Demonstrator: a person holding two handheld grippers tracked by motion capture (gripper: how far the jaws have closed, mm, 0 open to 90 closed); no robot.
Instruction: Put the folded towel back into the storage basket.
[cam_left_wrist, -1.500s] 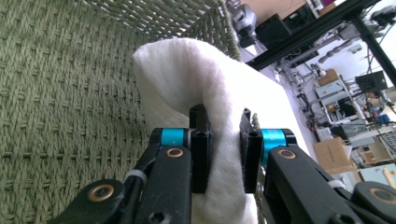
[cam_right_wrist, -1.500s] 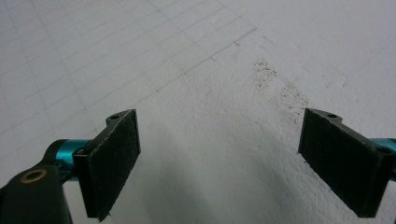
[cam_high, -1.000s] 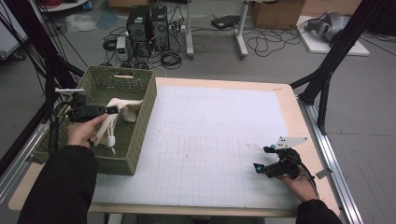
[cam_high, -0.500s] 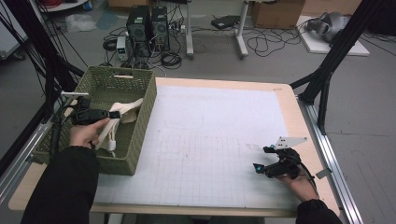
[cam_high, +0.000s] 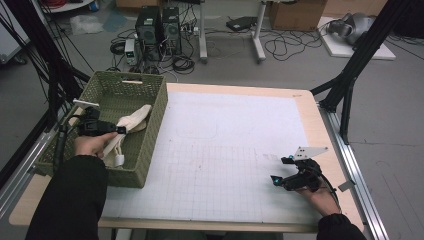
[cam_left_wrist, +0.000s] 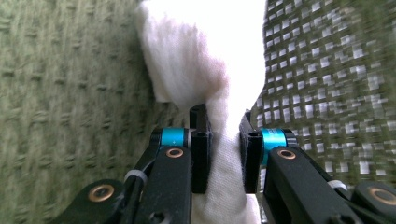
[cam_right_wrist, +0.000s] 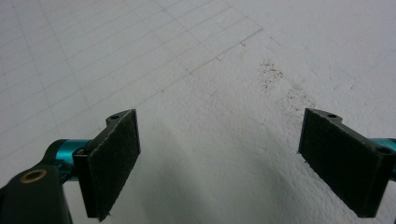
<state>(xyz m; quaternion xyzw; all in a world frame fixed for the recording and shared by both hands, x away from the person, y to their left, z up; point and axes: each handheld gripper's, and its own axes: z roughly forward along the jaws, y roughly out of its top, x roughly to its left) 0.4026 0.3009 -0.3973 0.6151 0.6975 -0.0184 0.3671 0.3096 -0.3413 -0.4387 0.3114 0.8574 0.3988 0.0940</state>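
Note:
A cream-white cloth (cam_high: 136, 121) lies partly in the green woven basket (cam_high: 156, 114) at the table's left. My left gripper (cam_high: 120, 130) reaches into the basket and is shut on a fold of this cloth. In the left gripper view the cloth (cam_left_wrist: 187, 60) runs up between the pads, which pinch it at the left gripper (cam_left_wrist: 224, 122), with the basket wall (cam_left_wrist: 70, 93) behind. My right gripper (cam_high: 278, 176) rests low over the white gridded mat (cam_high: 225, 130) near the front right. Its right gripper (cam_right_wrist: 219, 154) jaws stand wide apart with nothing between them.
The basket takes up the table's left side. The white mat (cam_right_wrist: 187, 60) covers most of the tabletop and bears faint dark specks (cam_right_wrist: 280, 86). Black frame posts (cam_high: 350, 85) stand at the right edge. Computers and cables lie on the floor beyond the table.
My left gripper has shifted slightly toward the person with the cloth still pinched. The right gripper has not moved.

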